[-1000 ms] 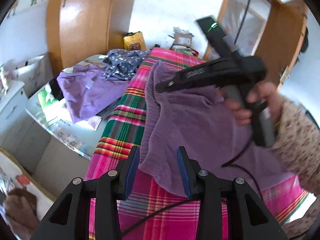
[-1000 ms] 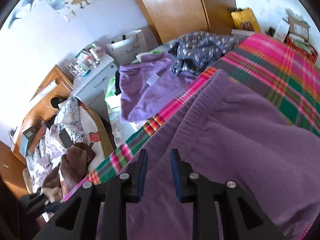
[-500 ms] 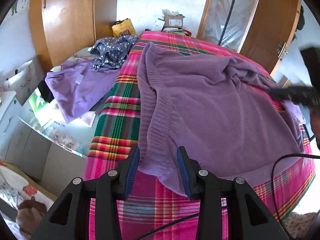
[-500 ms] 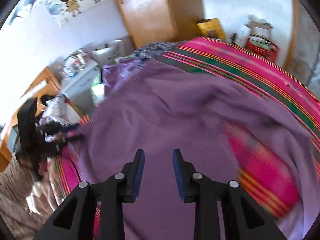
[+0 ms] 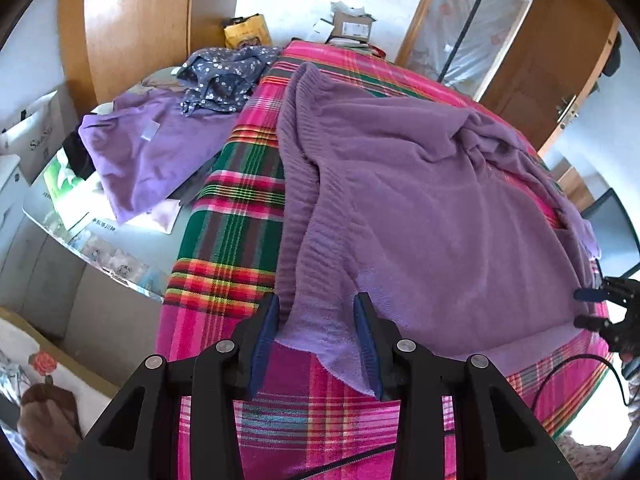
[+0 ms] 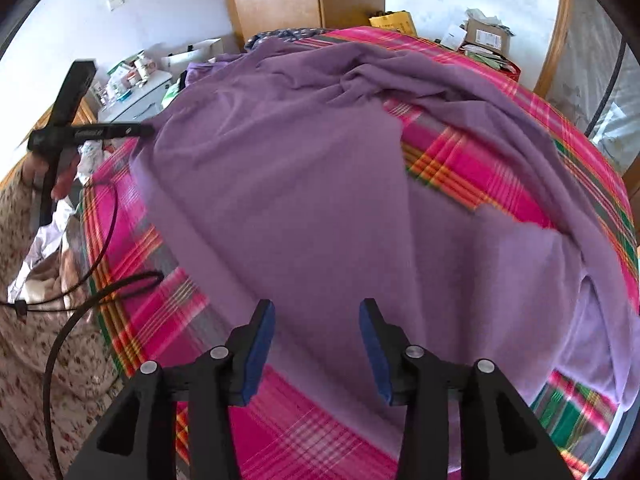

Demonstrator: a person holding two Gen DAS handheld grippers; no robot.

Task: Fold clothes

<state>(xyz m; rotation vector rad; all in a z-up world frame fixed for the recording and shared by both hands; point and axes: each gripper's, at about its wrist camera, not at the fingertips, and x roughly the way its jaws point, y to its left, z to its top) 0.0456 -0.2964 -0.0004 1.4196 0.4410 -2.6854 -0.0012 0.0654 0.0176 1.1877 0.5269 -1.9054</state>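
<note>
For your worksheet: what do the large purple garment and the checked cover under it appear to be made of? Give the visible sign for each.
Purple garment: probably a soft knit or fleece, matte and fuzzy, with a ribbed band along one edge. Checked cover: seemingly a flat woven cloth, with the pink, green and yellow plaid running in straight bands; the fibre cannot be told.

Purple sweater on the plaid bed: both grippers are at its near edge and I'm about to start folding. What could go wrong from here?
The purple sweater is bunched and wrinkled at its far side, so a fold now may trap creases. The left gripper straddles only a thin corner between open jaws; it could slip out on lifting. A black cable lies on the plaid blanket beside the hem and could snag the cloth or the right gripper.
</note>
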